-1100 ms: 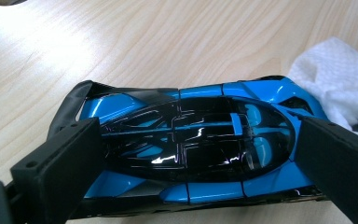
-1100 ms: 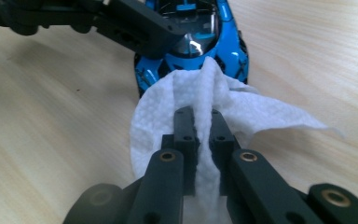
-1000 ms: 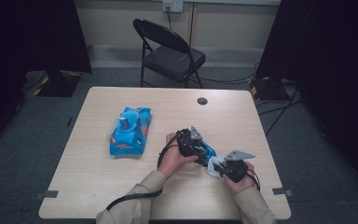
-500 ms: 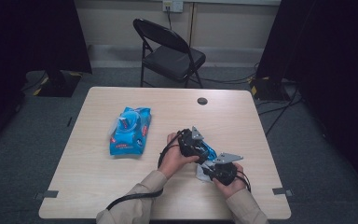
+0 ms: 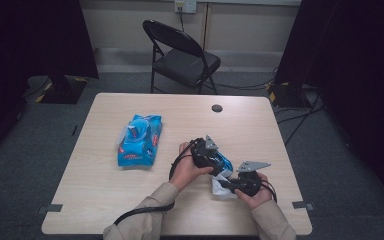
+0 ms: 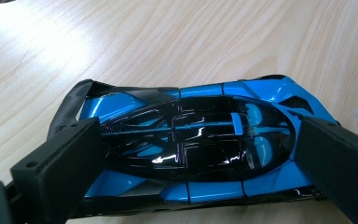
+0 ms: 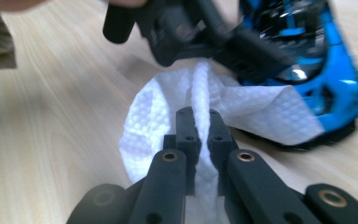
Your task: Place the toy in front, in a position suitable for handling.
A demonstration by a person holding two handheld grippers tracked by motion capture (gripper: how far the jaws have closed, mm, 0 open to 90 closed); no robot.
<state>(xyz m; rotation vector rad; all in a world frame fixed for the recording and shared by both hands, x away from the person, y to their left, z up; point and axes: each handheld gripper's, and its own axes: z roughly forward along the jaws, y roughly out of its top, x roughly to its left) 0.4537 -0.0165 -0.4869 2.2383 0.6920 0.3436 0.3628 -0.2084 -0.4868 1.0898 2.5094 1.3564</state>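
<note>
The left gripper point(image 5: 215, 161) clamps the blue toy car point(image 6: 191, 144) across its length, pinning it to the table point(image 5: 105, 200) at centre-right. At its 5 o'clock, the right gripper point(image 7: 199, 122) pinches a white wipe point(image 7: 168, 112), apparently for cleaning. The wipes pack point(image 5: 139, 140) lies at 9 o'clock.

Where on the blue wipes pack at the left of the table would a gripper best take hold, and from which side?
Probably from above, jaws across the narrow width of the wipes pack. It lies flat on the table, long axis running away from the person, clear of the toy car held by the left gripper and the white wipe pinched by the right gripper; its soft sides should give.
</note>
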